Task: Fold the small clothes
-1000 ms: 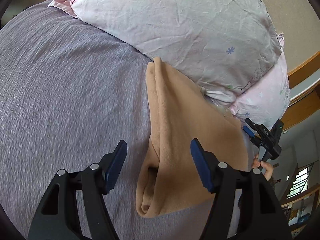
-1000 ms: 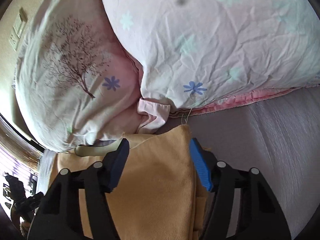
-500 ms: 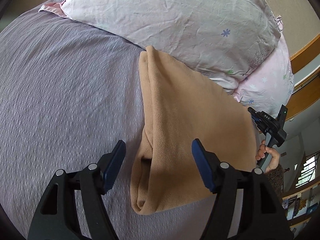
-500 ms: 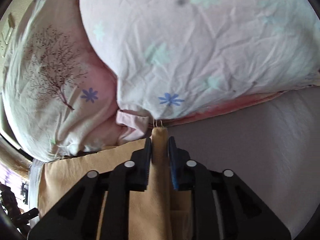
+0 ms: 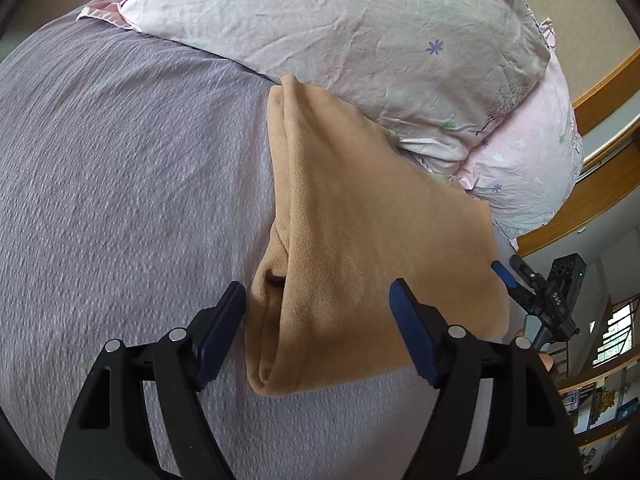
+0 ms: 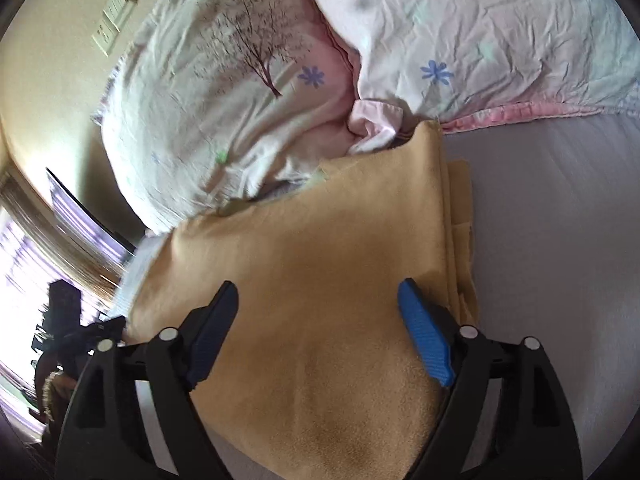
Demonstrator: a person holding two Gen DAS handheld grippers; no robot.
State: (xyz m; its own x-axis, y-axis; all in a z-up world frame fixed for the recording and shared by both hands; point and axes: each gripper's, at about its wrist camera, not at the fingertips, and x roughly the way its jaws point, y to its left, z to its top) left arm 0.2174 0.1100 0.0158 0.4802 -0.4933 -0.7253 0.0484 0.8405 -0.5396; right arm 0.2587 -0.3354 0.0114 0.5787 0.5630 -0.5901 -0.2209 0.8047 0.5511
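A tan fleece garment [image 5: 360,248] lies folded on the grey bedspread [image 5: 120,180], its far corner against the pillows. It also shows in the right wrist view [image 6: 320,280]. My left gripper [image 5: 318,324] is open and empty, held above the garment's near folded edge. My right gripper [image 6: 318,324] is open and empty, held over the garment's broad top layer. The right gripper also shows at the right edge of the left wrist view [image 5: 506,276], beside the garment's far side.
Two floral pillows [image 5: 360,32] [image 6: 224,92] lie at the head of the bed, touching the garment. A wooden bed frame [image 5: 600,92] runs along the right. The grey bedspread [image 6: 560,240] stretches to the right of the garment.
My right gripper, shut on the garment's corner half a second ago, has opened, let it go and drawn back. The garment now lies flatter. My left gripper stayed open and shifted slightly.
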